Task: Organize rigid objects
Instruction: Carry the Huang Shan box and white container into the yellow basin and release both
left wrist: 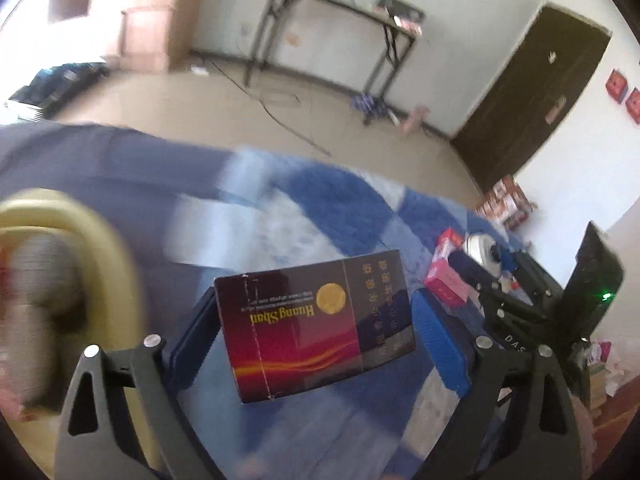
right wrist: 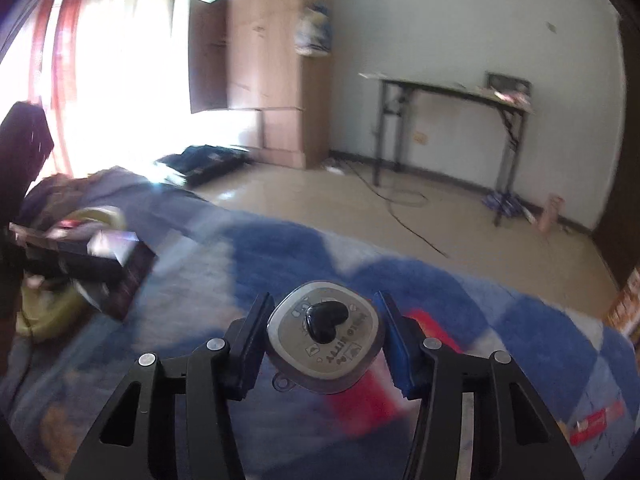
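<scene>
My left gripper (left wrist: pixel 314 300) is shut on a dark red box printed "Huang Shan" (left wrist: pixel 316 328), held by its short ends above the blue blanket. In the right wrist view the same box (right wrist: pixel 120 272) shows blurred at the left, over a yellow-green round container (right wrist: pixel 48 320). My right gripper (right wrist: pixel 324 304) is shut on a silver rounded-square tin with a black heart knob (right wrist: pixel 324 336), its pads pressing both sides. The left wrist view shows that tin (left wrist: pixel 478 246) in the right gripper at the right.
A blue and white blanket (left wrist: pixel 320 200) covers the bed. A pink-red box (left wrist: pixel 446 276) lies on it near the right gripper. The yellow-green container (left wrist: pixel 80 232) is at the left. A folding table (right wrist: pixel 452 92), a wardrobe (right wrist: pixel 272 60) and a dark door (left wrist: pixel 532 92) stand beyond.
</scene>
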Motion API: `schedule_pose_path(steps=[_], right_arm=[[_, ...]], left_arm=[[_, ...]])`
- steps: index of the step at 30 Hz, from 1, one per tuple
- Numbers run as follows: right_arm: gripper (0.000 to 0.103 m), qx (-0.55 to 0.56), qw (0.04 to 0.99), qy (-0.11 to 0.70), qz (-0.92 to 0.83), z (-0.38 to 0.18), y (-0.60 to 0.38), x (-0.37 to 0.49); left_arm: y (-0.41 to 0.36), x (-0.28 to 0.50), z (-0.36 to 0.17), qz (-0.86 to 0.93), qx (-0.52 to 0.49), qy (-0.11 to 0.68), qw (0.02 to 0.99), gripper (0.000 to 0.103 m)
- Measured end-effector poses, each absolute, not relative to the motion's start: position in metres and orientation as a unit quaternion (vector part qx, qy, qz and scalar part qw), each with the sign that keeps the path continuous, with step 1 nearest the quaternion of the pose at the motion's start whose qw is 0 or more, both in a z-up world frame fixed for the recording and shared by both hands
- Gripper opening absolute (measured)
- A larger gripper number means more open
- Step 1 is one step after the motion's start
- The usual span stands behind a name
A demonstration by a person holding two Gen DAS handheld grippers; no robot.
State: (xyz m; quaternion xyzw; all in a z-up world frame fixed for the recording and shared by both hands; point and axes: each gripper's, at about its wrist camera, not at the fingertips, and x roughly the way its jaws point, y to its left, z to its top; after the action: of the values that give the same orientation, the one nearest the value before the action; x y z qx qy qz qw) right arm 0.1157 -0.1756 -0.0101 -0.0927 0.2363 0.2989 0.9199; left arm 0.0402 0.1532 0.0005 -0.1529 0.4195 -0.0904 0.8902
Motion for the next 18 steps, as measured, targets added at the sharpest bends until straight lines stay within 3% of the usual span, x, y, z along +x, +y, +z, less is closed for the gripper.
schedule_pose_path(steps=[7,12,18], right_arm=[[0.051,-0.124,0.847,0.241,0.457,0.009,-0.078,0.053],[0.051,-0.184,0.771,0.27,0.547,-0.009,0.013,0.011],[0.051,-0.234,0.727,0.284,0.579,-0.029,0.074,-0.015]], left_arm=[[0.287,-0.069,0.021,0.051,-0.17,0.395,0.901,0.093],[0.354,-0.093,-0.018,0.127,-0.198,0.413,0.88,0.093],[0.38,-0.083,-0.06,0.136,-0.206,0.445,0.861,0.093]])
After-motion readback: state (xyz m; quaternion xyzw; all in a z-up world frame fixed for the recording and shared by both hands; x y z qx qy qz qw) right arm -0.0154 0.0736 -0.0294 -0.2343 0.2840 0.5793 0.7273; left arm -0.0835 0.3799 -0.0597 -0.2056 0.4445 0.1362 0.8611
